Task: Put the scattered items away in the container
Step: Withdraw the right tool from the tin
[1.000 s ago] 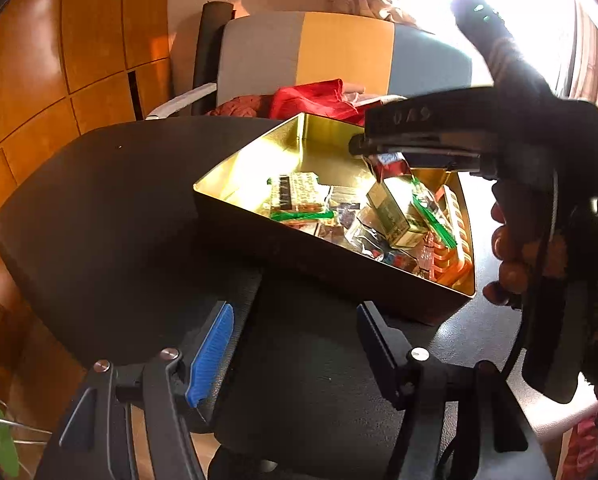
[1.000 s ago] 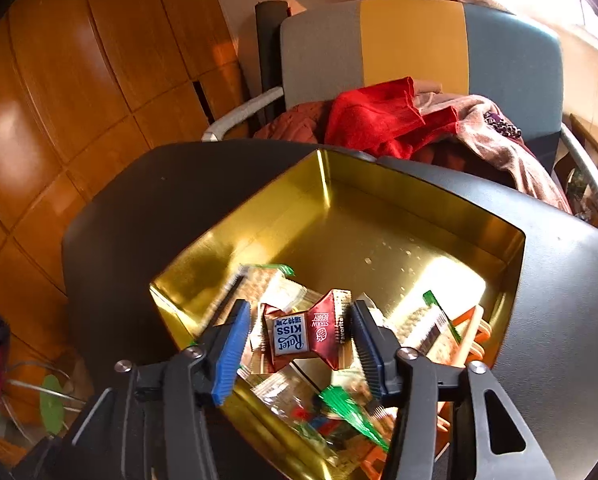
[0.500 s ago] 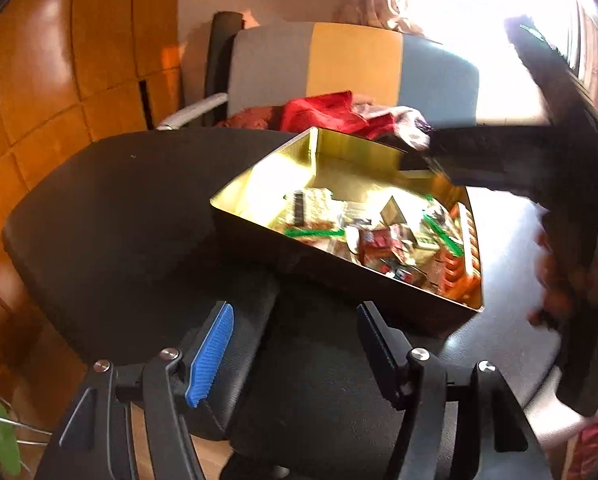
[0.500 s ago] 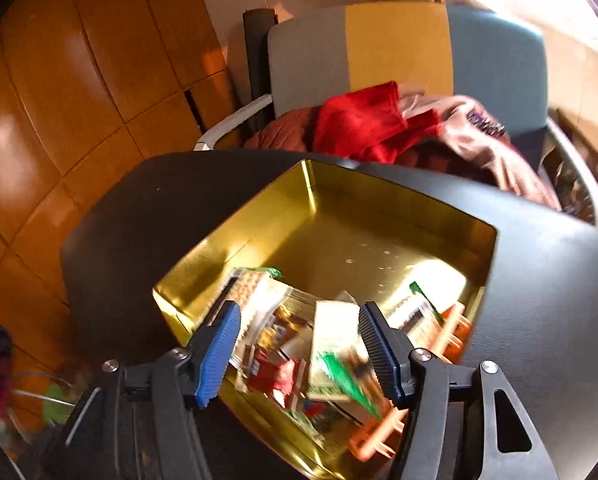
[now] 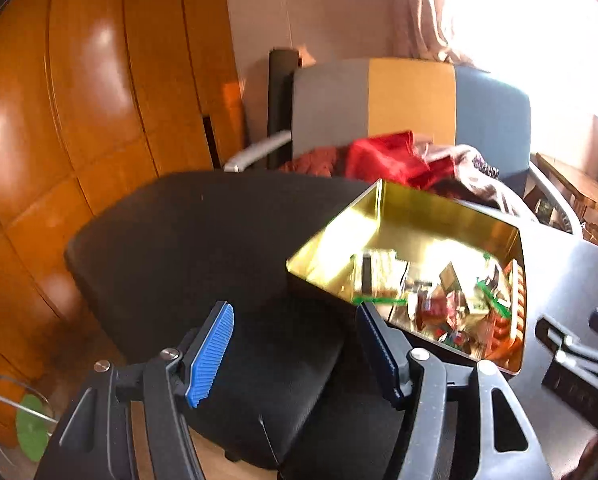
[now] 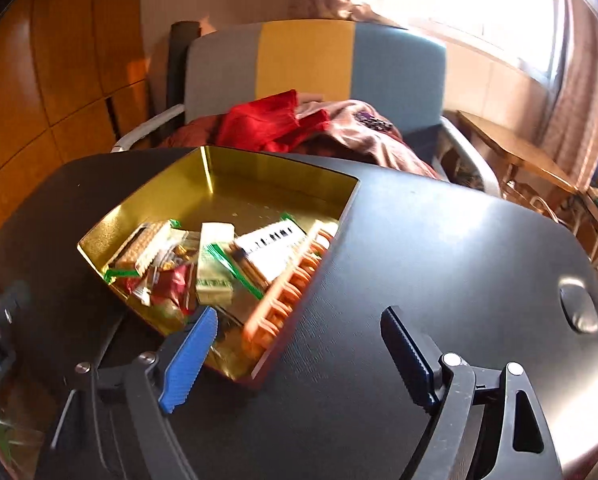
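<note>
A gold tin (image 5: 411, 208) (image 6: 259, 168) stands on the black table (image 5: 203, 232) (image 6: 439, 248). It holds several snack packets (image 6: 215, 260) (image 5: 431, 300) and an orange comb-like piece (image 6: 291, 276) along its right wall. My left gripper (image 5: 295, 344) is open and empty, low, in front of the tin's near-left corner. My right gripper (image 6: 299, 344) is open and empty, above the table just right of the tin's near corner. The right gripper's body shows at the right edge of the left wrist view (image 5: 579, 360).
A grey, yellow and blue chair (image 6: 311, 60) with red and brown clothes (image 6: 275, 124) stands behind the table. Orange wood panelling (image 5: 79, 120) covers the left wall. A black office chair seat (image 5: 267, 384) sits below the table's near edge. A small wooden table (image 6: 519, 156) stands at right.
The red packet held by my right gripper dropped into the tin; the gripper opened wide and drew back to the right. My left gripper rose and swung left, still open.
</note>
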A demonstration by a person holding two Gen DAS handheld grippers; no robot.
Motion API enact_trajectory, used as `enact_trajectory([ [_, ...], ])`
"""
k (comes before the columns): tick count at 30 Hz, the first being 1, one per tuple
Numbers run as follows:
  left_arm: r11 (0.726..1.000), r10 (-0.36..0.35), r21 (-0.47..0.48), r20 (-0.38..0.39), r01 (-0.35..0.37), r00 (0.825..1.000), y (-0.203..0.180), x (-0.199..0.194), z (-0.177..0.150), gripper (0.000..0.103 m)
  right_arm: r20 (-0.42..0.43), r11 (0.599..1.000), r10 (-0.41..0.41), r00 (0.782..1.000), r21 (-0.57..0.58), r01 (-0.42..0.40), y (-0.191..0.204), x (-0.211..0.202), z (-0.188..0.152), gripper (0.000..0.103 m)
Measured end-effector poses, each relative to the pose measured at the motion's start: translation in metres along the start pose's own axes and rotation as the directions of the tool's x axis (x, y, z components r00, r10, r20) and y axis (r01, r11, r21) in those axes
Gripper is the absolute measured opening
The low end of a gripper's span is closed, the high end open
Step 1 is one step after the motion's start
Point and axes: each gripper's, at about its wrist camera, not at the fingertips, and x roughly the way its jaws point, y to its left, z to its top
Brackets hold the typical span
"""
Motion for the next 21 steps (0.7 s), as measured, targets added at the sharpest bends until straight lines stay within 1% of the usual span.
enact_trajectory([
  [5, 0.999, -0.037, 0.000, 0.037, 0.037, 0.999, -0.006, -0.015, 0.002, 0.064, 0.019, 1.000, -0.012, 1.000, -0.002, 0.012, 0.004, -0.013, -0.008, 0.089],
  [10, 0.998, -0.063, 0.016, -0.011, 0.063, 0.998, -0.013, -0.013, 0.001, 0.060, 0.026, 1.000, 0.008, 1.000, -0.029, -0.007, 0.014, -0.019, -0.010, 0.090],
  [17, 0.997, -0.076, 0.024, -0.034, 0.077, 0.997, -0.019, -0.011, -0.001, 0.060, 0.028, 0.999, 0.010, 1.000, -0.047, -0.009, 0.019, -0.019, -0.011, 0.092],
  [18, 0.997, -0.072, 0.022, -0.024, 0.073, 0.997, -0.019, -0.012, -0.001, 0.056, 0.027, 0.999, 0.008, 1.000, -0.047, -0.007, 0.020, -0.019, -0.011, 0.092],
  [21, 0.998, -0.058, 0.026, 0.003, 0.057, 0.998, -0.019, -0.016, -0.002, 0.055, 0.021, 0.999, 0.001, 1.000, -0.047, 0.000, 0.020, -0.017, -0.012, 0.092],
])
